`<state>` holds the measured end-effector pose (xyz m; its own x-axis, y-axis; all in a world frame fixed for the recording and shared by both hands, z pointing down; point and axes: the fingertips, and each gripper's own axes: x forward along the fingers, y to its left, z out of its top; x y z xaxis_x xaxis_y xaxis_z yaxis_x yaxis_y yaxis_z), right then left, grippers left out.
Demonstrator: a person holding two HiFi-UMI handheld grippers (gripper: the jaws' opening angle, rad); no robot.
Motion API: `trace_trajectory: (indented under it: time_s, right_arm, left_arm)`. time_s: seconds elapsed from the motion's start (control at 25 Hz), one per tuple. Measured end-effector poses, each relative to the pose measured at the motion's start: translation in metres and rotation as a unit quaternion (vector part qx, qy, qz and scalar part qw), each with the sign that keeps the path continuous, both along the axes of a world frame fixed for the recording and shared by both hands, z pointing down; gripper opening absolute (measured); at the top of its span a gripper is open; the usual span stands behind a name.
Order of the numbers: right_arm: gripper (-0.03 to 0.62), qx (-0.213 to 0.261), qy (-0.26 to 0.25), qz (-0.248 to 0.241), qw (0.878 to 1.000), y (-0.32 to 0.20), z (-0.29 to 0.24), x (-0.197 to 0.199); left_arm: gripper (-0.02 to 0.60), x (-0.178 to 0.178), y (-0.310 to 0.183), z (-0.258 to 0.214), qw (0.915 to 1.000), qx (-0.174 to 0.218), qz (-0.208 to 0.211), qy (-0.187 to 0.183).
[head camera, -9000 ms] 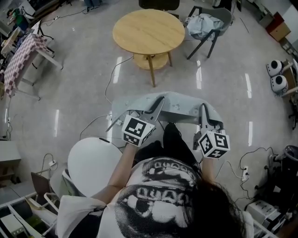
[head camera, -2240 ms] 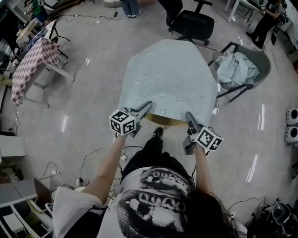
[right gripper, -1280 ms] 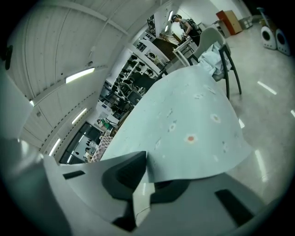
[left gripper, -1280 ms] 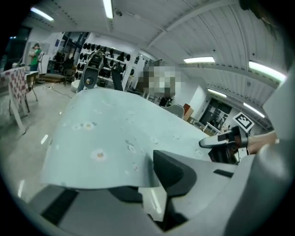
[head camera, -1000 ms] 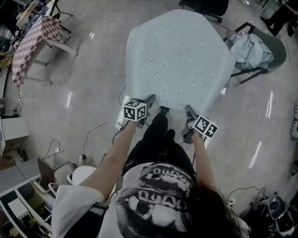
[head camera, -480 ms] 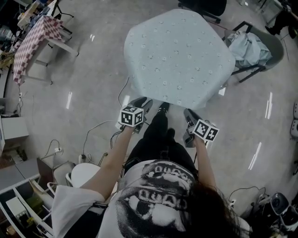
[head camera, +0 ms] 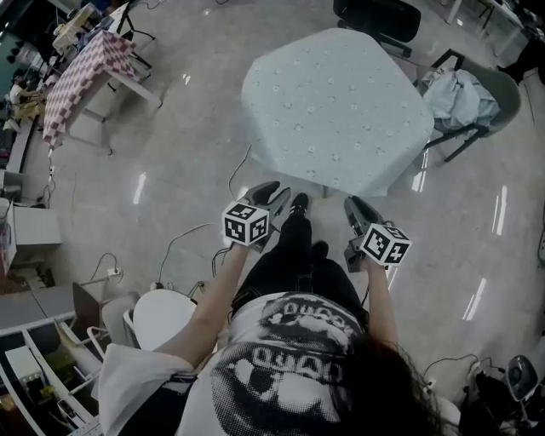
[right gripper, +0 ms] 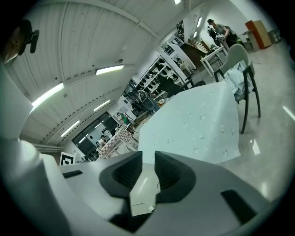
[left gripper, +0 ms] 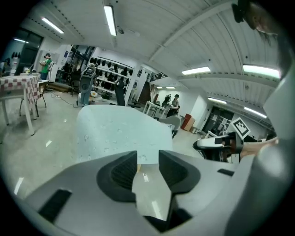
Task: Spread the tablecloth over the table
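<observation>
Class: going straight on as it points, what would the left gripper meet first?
Probably the near hanging edge of the tablecloth; the left gripper aims around its hem, so it might slip under to the floor.

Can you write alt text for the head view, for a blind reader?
Seen from above, a pale tablecloth lies spread, hiding the table beneath. A person holds the left gripper and right gripper just short of its near edge.

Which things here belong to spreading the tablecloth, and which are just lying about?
Job: tablecloth, already spread out; left gripper, jaws just opening, empty; right gripper, open, empty.
Lying about: chair with bundled cloth; checkered table; office chair; white round seat; floor cables.
</observation>
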<state>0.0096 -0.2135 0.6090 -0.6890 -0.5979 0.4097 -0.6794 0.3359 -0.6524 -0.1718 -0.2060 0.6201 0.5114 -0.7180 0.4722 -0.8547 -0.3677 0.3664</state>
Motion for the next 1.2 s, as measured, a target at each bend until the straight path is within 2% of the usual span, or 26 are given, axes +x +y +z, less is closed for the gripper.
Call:
trace_trajectory:
  time_s: [0.16,0.28,0.36,0.52,0.72,0.96,1.2]
  right_arm:
    - [0.071,0.039,0.009,-0.030,0.999,0.005,-0.026,-0.016]
    - [0.071,0.059,0.002,-0.043,0.997,0.009,-0.045,-0.026]
    - [0.071,0.060,-0.008,-0.049,0.997,0.011,-0.053,-0.030]
    - [0.071,0.063,-0.012,-0.076,0.995,0.016,-0.057,-0.046]
    - [0.071,0.067,-0.014,-0.117,0.991,0.032,-0.062,-0.082]
    - [0.071,0.082,-0.017,-0.167,0.982,0.060,-0.083,-0.126]
    - [0.014,0.113,-0.024,-0.188,0.975,0.093,-0.112,-0.168]
  left_arm:
    - [0.144,-0.004,0.011,-0.030,0.9997,0.022,-0.007,0.009]
    - [0.144,-0.006,0.019,-0.038,0.9996,0.026,-0.001,-0.006]
    - [0.144,-0.006,0.025,-0.040,0.9996,0.026,-0.004,-0.009]
    - [0.144,-0.012,0.038,-0.047,0.9991,0.032,-0.026,0.008]
    - [0.144,-0.037,0.053,-0.060,0.9974,0.048,-0.052,0.013]
    - [0.141,-0.063,0.080,-0.091,0.9929,0.086,-0.080,0.018]
    - [0.100,-0.082,0.118,-0.125,0.9880,0.127,-0.088,0.003]
